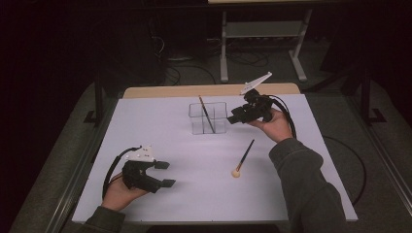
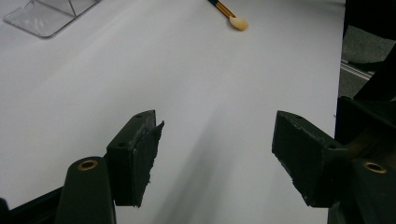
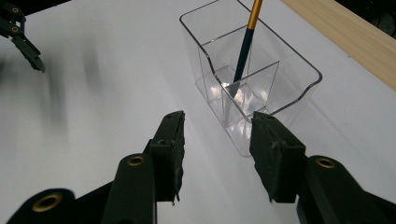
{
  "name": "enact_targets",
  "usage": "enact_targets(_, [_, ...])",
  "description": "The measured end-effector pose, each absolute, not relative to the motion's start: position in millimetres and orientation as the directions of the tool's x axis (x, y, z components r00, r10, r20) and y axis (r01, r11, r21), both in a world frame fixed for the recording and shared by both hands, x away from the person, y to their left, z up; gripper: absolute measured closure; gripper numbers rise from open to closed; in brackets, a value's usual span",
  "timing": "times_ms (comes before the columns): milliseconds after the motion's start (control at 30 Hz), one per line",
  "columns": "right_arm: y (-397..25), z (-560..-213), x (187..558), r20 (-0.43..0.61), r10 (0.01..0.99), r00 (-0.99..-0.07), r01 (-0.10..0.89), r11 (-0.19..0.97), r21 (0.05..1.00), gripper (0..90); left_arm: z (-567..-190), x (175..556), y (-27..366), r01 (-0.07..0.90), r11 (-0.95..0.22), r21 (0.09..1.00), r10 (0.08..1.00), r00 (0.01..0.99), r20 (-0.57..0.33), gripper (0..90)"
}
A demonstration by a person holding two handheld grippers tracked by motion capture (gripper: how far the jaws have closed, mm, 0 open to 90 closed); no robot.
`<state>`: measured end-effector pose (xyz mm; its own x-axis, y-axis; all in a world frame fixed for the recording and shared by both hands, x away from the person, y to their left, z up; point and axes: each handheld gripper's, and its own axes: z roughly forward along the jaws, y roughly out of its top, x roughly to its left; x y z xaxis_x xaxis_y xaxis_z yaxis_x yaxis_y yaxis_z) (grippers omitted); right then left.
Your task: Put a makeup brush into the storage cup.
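Fingers wide on left gripper (image 1: pixel 165 174) & right gripper (image 1: pixel 233 115); brush (image 1: pixel 243 158) on table (image 1: pixel 145 126) btw them.

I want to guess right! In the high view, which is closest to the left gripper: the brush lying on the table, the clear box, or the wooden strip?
From the left gripper:
1. Lying brush, right of it.
2. Clear box, mid-table.
3. Wooden strip, far edge.

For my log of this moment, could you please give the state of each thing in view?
Clear plastic divided holder: upright, one brush inside.
Dark-handled brush with gold ferrule: standing tilted in the holder.
Cream-tipped brush: lying flat on the table.
Left gripper: open, empty.
Right gripper: open, empty, beside the holder.
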<state>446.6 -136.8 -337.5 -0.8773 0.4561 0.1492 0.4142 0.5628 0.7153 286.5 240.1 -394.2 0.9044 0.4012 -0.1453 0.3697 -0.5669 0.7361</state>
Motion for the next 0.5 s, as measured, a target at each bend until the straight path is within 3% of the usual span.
enact_targets(500, [-145.2, -341.4, 434.4, 0.164, 0.47, -0.867, 0.434, 0.551, 0.713, 47.6, -392.6, 285.8, 238.6, 0.372, -0.559, 0.741, 0.409, 0.901, -0.144, 30.2])
